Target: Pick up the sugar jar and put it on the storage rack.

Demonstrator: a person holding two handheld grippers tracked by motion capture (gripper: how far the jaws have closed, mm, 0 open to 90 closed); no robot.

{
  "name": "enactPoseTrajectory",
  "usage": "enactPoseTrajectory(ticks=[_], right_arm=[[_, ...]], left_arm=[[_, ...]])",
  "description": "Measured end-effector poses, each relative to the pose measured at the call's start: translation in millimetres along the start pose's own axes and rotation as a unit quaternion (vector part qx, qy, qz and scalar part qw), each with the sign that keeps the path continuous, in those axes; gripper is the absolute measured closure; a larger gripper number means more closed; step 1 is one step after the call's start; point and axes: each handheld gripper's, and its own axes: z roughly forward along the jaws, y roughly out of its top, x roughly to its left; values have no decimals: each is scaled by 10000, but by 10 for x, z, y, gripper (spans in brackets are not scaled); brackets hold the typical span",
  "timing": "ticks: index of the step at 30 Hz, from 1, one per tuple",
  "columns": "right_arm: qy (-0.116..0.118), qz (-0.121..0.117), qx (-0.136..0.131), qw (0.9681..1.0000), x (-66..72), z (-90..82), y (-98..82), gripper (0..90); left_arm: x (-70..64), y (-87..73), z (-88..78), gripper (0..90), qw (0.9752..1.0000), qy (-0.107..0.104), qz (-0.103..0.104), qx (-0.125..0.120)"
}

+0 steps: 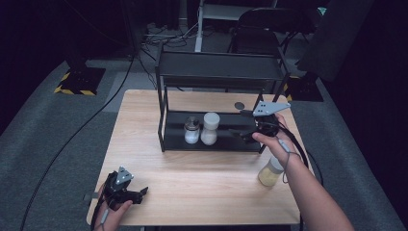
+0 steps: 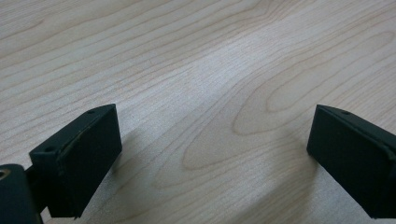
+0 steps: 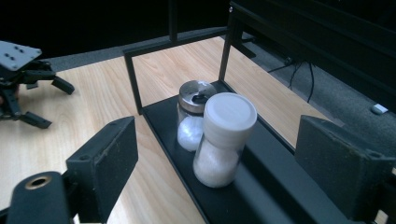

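Right gripper [image 3: 215,163] faces two jars [image 3: 225,138] on rack [image 3: 261,196].

Each hand carries a black two-jaw tool. The left gripper [image 1: 126,191] is a compact black frame of angular links, topped by a small grey three-cornered plate dotted with holes, and a thin cable trails from its rear past the left hand [image 1: 113,214]. The right gripper [image 1: 248,126] bears a larger grey three-cornered plate with the same dotted holes, and a dark cable with a small grey inline piece loops over the right hand [image 1: 274,144] and along the bare, sleeveless forearm. Seen close, the jaws are thick, matt black rectangular blocks with slightly scuffed edges, small screw holes near their corners and a brass-coloured round insert on one mount
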Motion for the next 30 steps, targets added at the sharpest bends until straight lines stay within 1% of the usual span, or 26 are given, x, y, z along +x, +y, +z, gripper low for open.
enactPoseTrajectory(ticks=[4, 8, 15, 20, 30], right_arm=[[-31, -7, -20, 10000, 40, -182, -75, 132], [-65, 8, -11, 10000, 62, -306, -147, 132], [-158, 77, -108, 9998, 91, -542, -302, 132], [-224, 125, -119, 9996, 106, -671, -399, 132], [-359, 203, -93, 9991, 127, -854, -599, 132]], left_arm=[[-3, 3, 1, 29, 10000, 8, -10, 5], [-3, 5, 1, 29, 10000, 9, -10, 10], [-3, 5, 1, 29, 10000, 10, -9, 10], [-4, 5, 1, 29, 10000, 10, -9, 10], [-3, 5, 1, 29, 10000, 9, -9, 10]])
